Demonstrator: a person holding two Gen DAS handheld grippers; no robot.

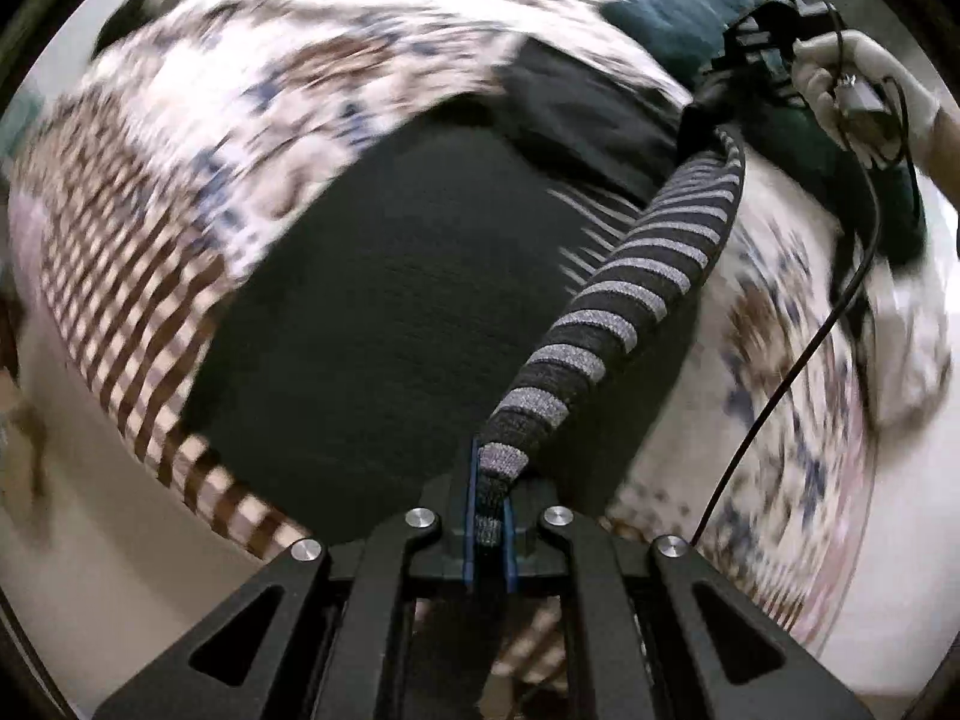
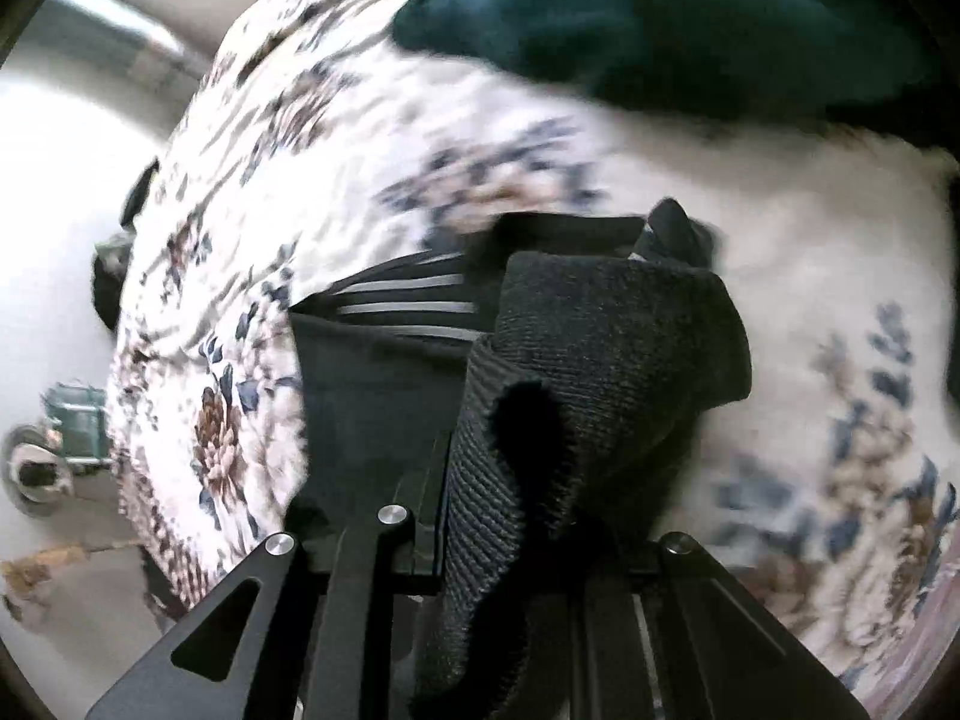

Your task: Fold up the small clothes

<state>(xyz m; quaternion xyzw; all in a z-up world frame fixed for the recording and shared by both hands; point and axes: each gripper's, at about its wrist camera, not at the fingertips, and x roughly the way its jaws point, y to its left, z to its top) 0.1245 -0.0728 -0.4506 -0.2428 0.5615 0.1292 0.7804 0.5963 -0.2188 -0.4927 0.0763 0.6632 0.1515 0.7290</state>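
Note:
A dark sock with grey stripes stretches in the air between both grippers. My left gripper is shut on its toe end. The sock runs up and right to my right gripper, held by a white-gloved hand, which grips the other end. In the right wrist view my right gripper is shut on the sock's black ribbed cuff, which drapes over the fingers and hides them. Below lies a flat black garment, also in the right wrist view, with another striped piece at its far edge.
A floral bedspread covers the surface, also in the right wrist view. A dark teal garment lies at the far side. A black cable hangs from the right gripper. The floor shows at left.

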